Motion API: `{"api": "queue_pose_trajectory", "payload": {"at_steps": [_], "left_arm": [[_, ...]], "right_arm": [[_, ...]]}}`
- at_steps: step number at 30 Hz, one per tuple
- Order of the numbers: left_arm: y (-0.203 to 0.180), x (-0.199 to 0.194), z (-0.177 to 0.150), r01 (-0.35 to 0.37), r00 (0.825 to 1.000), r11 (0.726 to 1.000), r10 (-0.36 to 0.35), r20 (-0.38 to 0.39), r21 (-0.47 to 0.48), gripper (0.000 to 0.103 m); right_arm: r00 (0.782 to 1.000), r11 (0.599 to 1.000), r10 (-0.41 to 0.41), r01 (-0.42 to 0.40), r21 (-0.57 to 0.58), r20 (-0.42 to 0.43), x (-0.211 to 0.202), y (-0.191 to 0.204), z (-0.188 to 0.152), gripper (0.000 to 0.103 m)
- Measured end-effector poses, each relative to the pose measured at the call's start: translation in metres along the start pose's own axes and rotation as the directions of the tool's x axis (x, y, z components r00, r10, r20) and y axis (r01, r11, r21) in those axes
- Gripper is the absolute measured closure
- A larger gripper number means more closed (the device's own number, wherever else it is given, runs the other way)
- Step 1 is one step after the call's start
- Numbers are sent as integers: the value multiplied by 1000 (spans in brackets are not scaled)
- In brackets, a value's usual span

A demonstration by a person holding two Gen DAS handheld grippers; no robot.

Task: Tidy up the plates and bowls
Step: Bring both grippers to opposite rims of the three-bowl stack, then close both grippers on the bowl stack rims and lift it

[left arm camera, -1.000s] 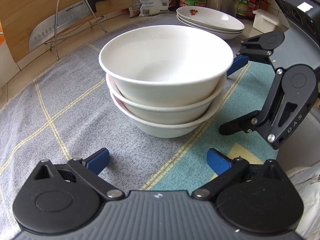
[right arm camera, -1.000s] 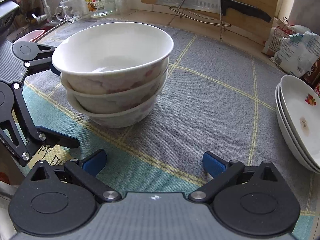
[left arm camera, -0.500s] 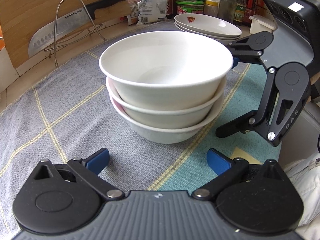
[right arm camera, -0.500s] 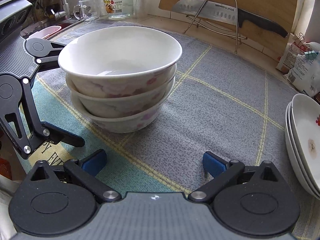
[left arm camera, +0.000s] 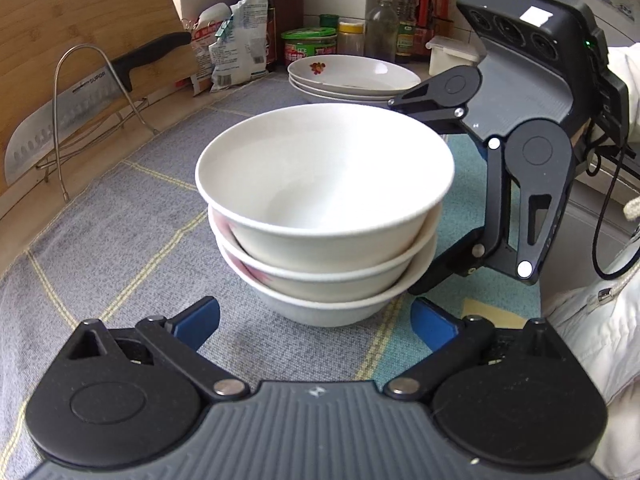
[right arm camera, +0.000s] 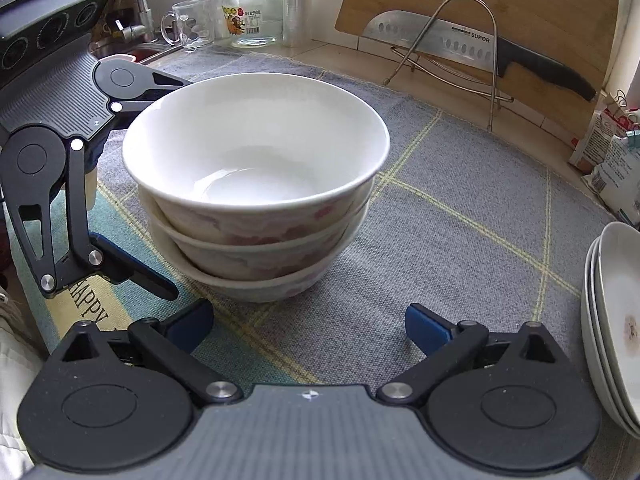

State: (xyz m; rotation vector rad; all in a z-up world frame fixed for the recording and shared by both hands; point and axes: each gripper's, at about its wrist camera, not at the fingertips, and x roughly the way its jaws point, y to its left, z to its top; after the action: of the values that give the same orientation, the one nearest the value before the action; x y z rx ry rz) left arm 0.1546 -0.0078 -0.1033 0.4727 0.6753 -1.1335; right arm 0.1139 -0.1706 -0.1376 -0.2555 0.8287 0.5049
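Left gripper and right gripper: fingers wide, empty; left just closing slightly. Ahead on the mat, three nested white bowls, pink floral. Plates beyond. Right view only: glass jar.

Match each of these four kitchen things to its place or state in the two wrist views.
Things:
1. bowls
2. plates
3. knife
4. glass mug

Places or states:
A. resting on a wire rack against the cutting board
B. nested three high on the mat
C. by the sink
D. stacked beside jars and bottles

Pairs: 1-B, 2-D, 3-A, 4-C
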Motion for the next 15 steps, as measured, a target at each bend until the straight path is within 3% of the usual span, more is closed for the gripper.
{"api": "queue_pose_trajectory", "payload": {"at_steps": [5,15], "left_arm": [[2,-2,6,47,999,997,-47,13,57,3],[11,2,8,98,995,992,-97,-19,78,16]], "right_arm": [[998,998,55,-54,-29,5,-1,-2,11,0],[990,984,136,-139,-114,-28,-2,-6,26,6]]}}
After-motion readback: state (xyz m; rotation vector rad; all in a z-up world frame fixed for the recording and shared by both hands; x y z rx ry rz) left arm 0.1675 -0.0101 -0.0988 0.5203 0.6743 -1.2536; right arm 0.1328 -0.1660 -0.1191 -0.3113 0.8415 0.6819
